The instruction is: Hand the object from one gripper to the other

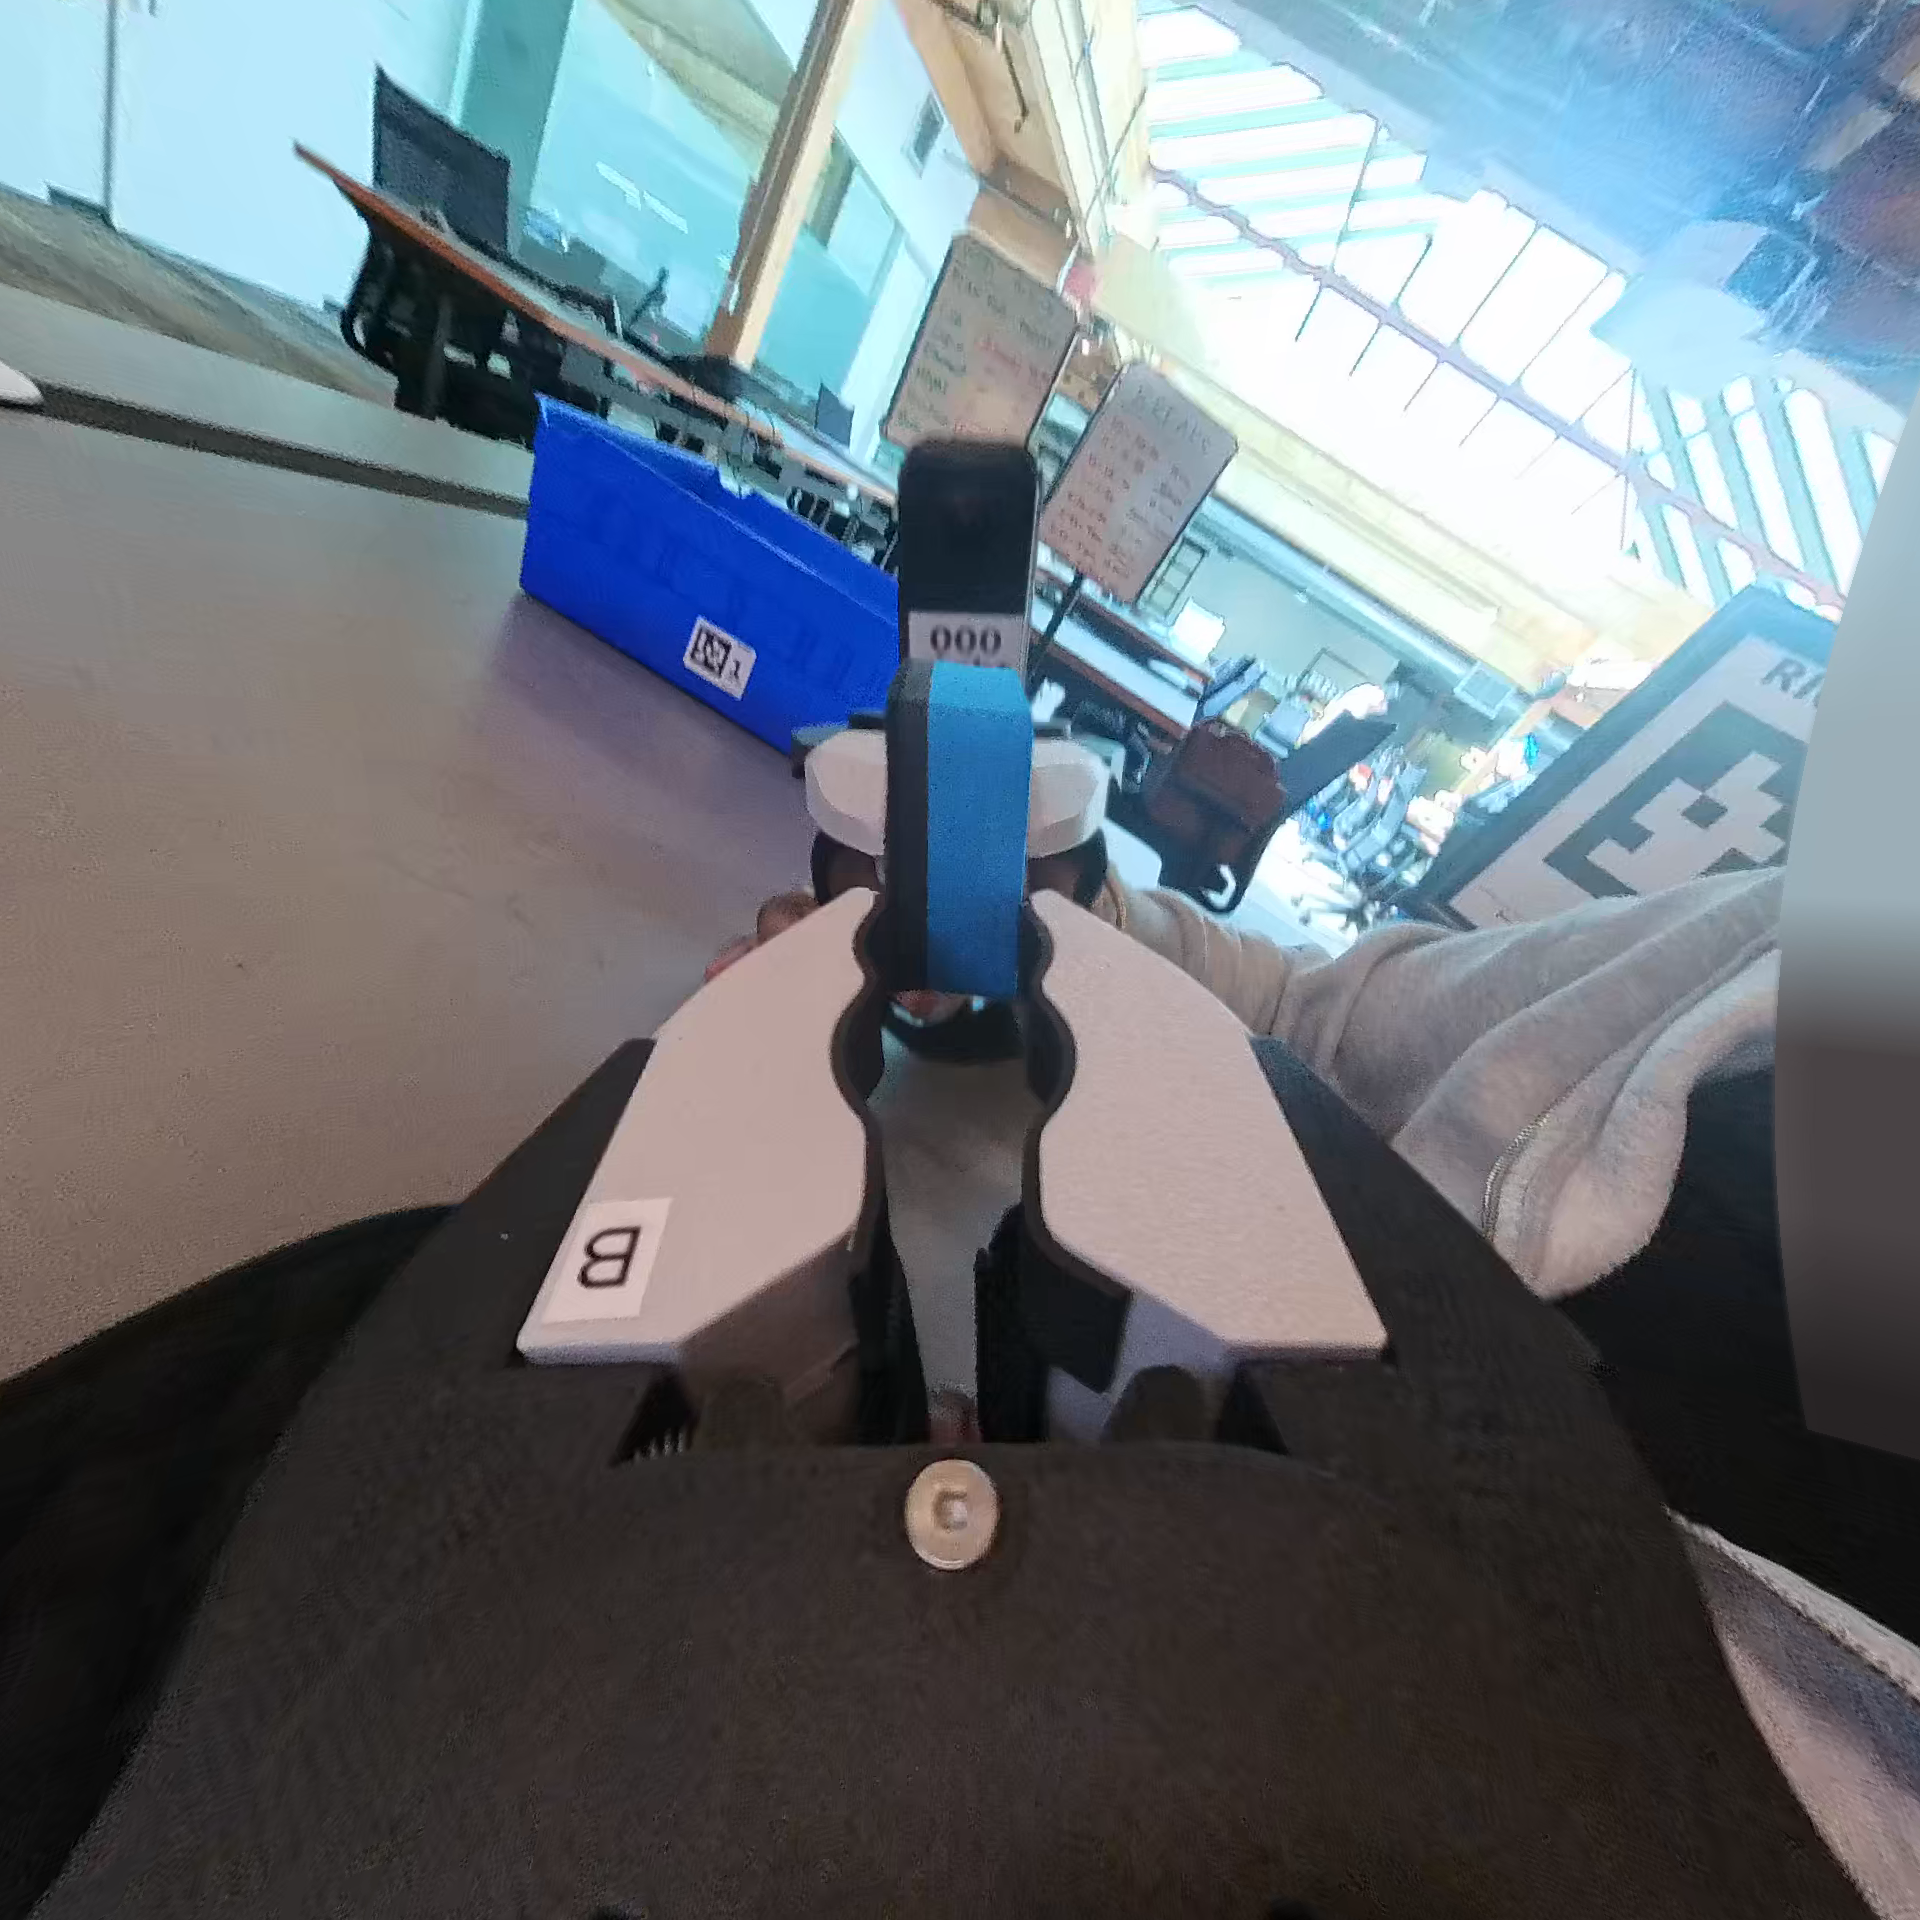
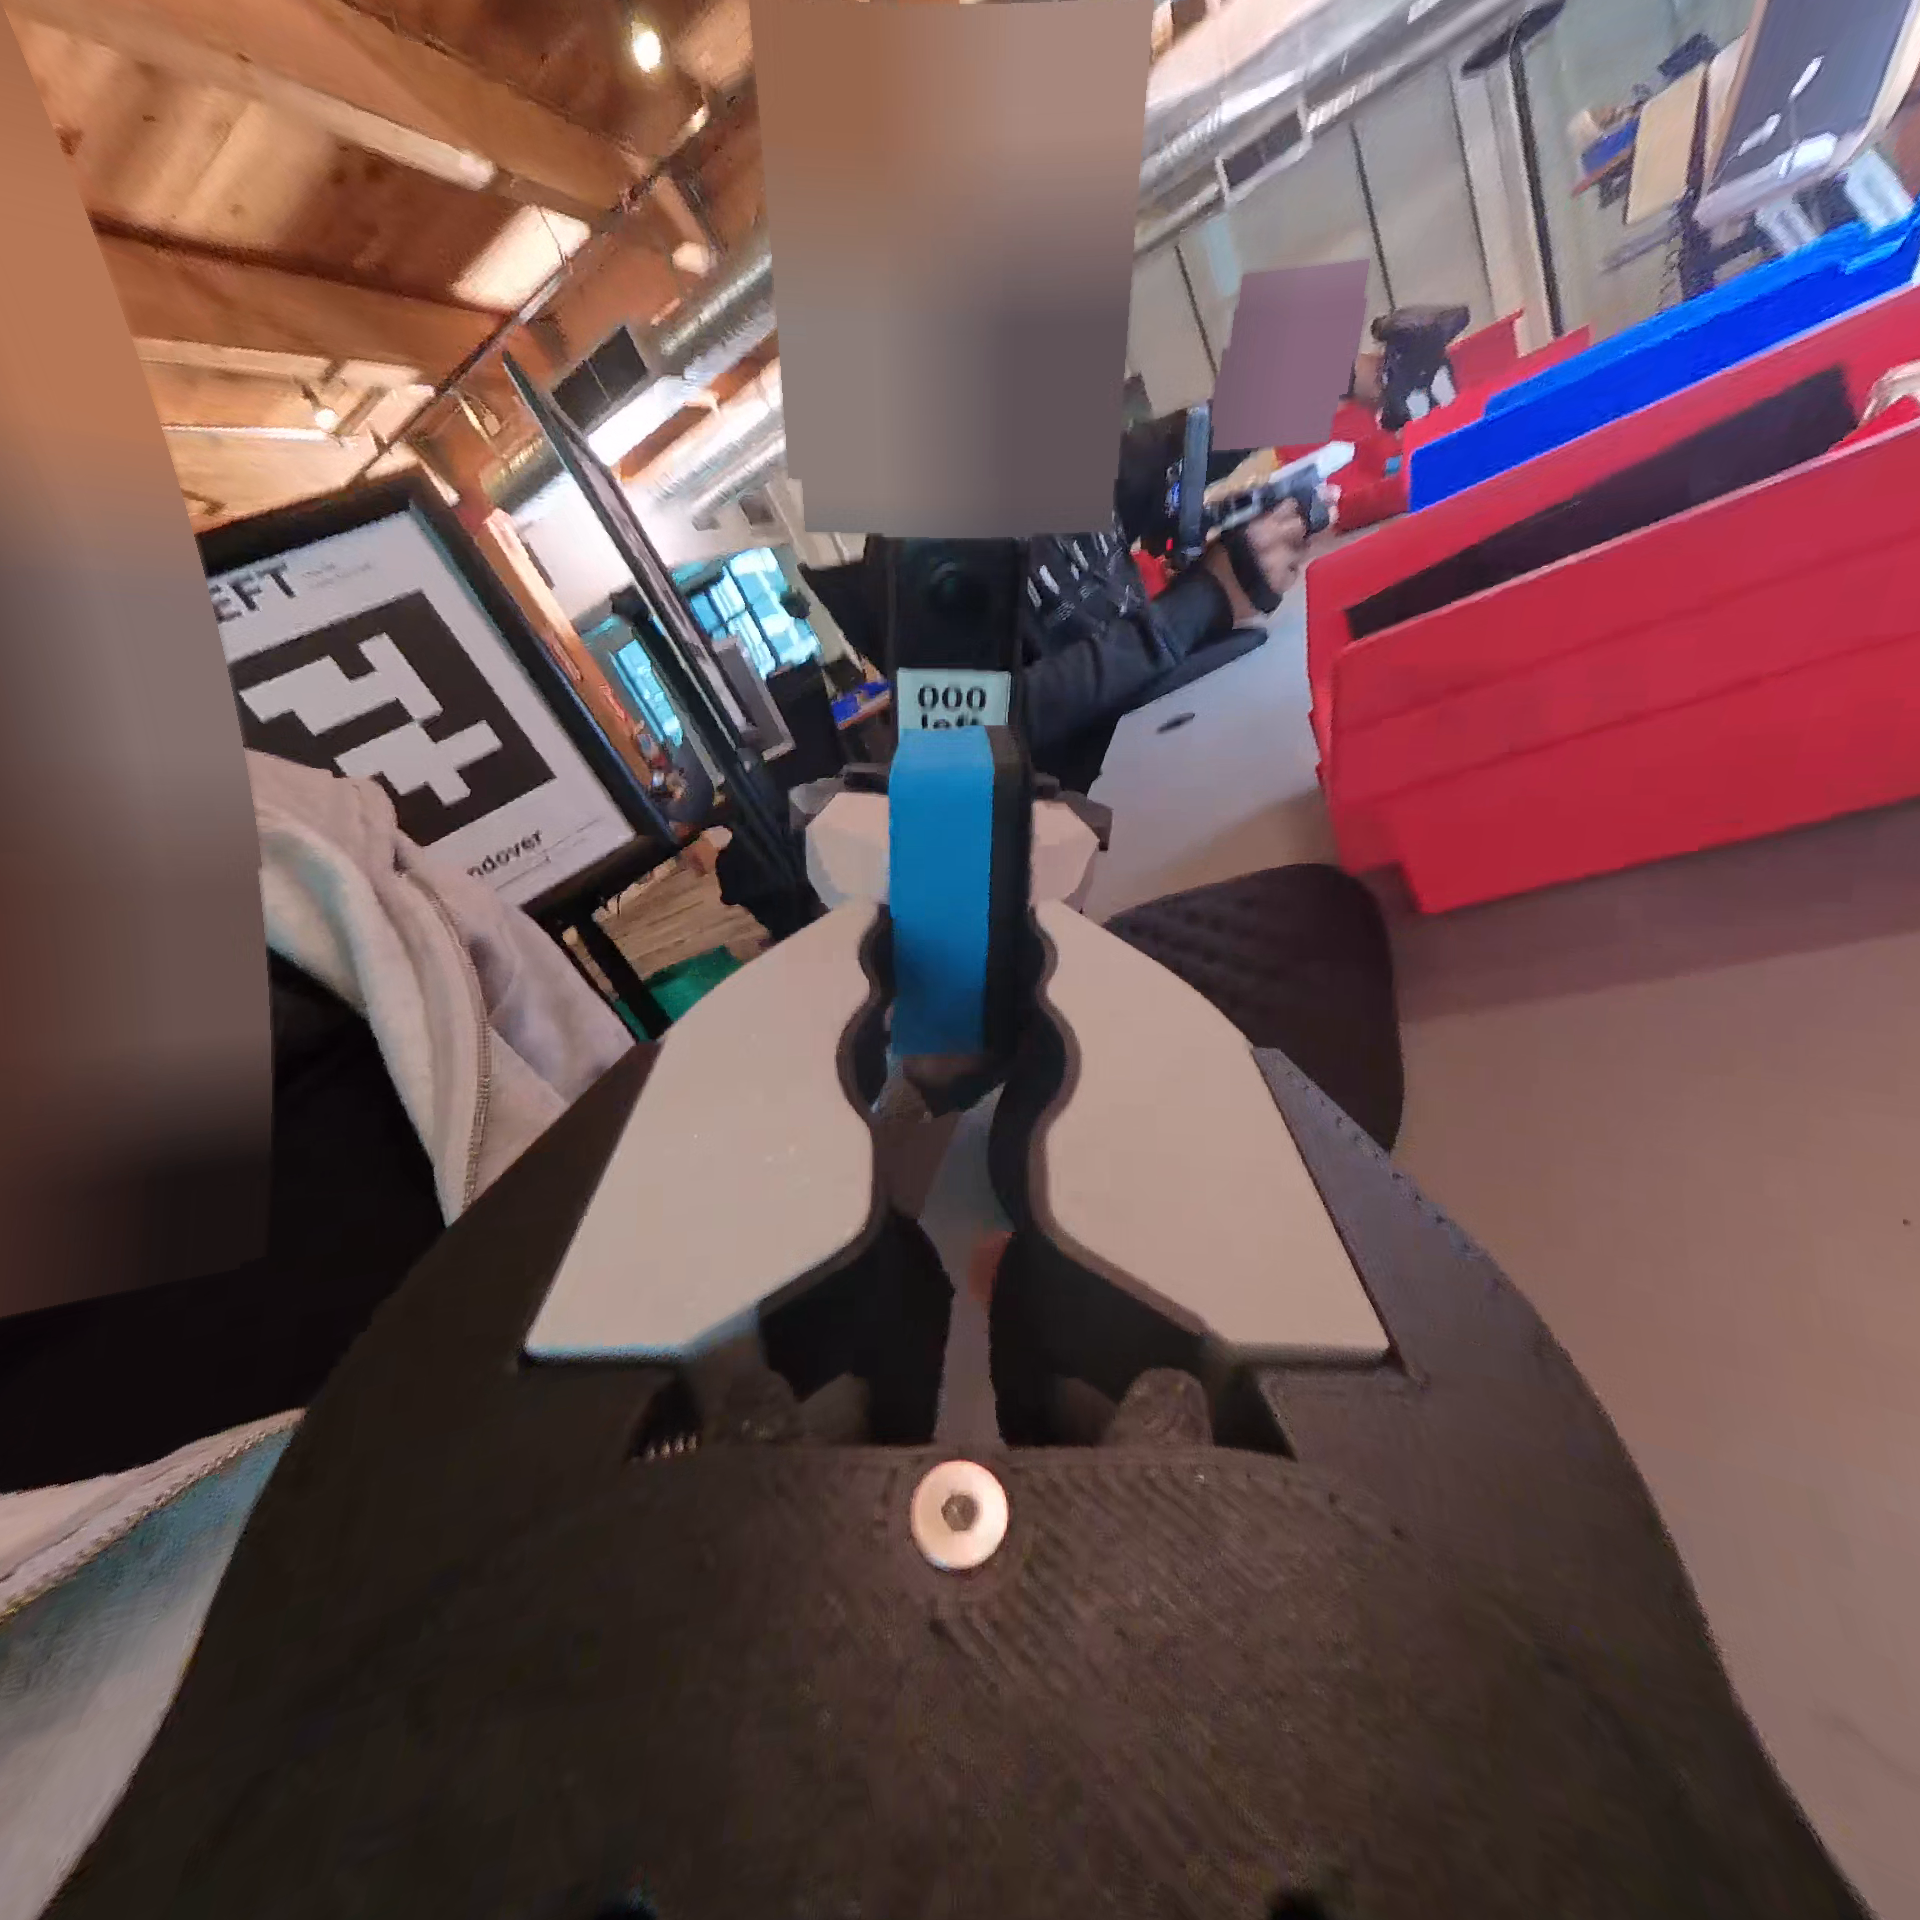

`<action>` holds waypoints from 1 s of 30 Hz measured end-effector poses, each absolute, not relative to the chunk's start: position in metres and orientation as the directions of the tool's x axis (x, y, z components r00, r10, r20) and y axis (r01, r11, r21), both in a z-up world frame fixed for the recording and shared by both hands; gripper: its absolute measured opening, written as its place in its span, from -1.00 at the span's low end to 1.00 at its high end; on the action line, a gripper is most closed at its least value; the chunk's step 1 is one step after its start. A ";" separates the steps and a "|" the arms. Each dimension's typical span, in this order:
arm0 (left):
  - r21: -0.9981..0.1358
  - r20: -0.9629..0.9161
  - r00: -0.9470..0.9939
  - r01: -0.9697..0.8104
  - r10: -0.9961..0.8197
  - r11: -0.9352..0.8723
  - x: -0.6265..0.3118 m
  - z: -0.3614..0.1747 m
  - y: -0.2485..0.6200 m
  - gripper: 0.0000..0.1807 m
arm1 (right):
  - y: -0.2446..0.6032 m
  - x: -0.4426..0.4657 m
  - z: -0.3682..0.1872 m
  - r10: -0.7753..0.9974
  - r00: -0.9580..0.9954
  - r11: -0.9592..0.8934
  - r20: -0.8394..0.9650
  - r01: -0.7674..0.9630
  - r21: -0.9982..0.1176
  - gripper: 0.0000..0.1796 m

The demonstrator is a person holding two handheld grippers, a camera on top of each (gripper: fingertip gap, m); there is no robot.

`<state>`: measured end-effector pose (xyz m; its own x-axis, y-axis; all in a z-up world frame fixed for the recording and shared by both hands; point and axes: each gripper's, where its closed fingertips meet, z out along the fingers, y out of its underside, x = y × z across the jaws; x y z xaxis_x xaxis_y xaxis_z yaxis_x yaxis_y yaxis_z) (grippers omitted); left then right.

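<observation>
The object point(image 1: 971, 831) — a flat rectangular block with a matte blue face and a black layer along one edge — stands upright at the centre of both wrist views, pinched between the tips of the two grippers. In the left wrist view the left gripper point(image 1: 951, 935) has its grey, smooth-faced fingers point(image 1: 748, 1091) closed on the lower end of the block, the black scalloped inner pads pressing each side. Directly behind the block the right gripper point(image 1: 951, 800) faces the camera, its pale rounded fingertips flanking the block, though whether they press it cannot be told here. In the right wrist view the right gripper point(image 2: 951, 966) is closed on the near end of the object point(image 2: 940, 883) in the same manner, with the left gripper point(image 2: 945, 831) opposite. The black gripper housings show a ribbed printed texture. A grey matte table point(image 1: 312, 779) fills the left half of the left view, carrying a blue plastic bin point(image 1: 686, 582) at upper centre. Red bins point(image 2: 1610, 707) occupy the upper right of the right view. A grey fleece sleeve point(image 1: 1507, 1039) lies at the right.
</observation>
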<state>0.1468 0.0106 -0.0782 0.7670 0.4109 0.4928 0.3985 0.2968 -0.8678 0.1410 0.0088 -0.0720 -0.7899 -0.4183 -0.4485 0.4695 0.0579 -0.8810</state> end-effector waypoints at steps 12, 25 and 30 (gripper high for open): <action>-0.836 0.505 0.769 0.322 0.392 0.445 0.138 -0.065 0.022 -0.76 | 0.013 0.129 -0.053 -0.436 -0.780 -0.128 -0.449 0.548 -0.827 -0.69; -0.825 0.520 0.763 0.331 0.385 0.459 0.135 -0.066 0.024 -0.58 | 0.019 0.122 -0.044 -0.472 -0.725 -0.170 -0.502 0.634 -0.755 -0.74; -0.840 0.494 0.767 0.300 0.409 0.452 0.136 -0.065 0.024 -0.77 | 0.017 0.120 -0.044 -0.458 -0.742 -0.215 -0.489 0.627 -0.749 -0.74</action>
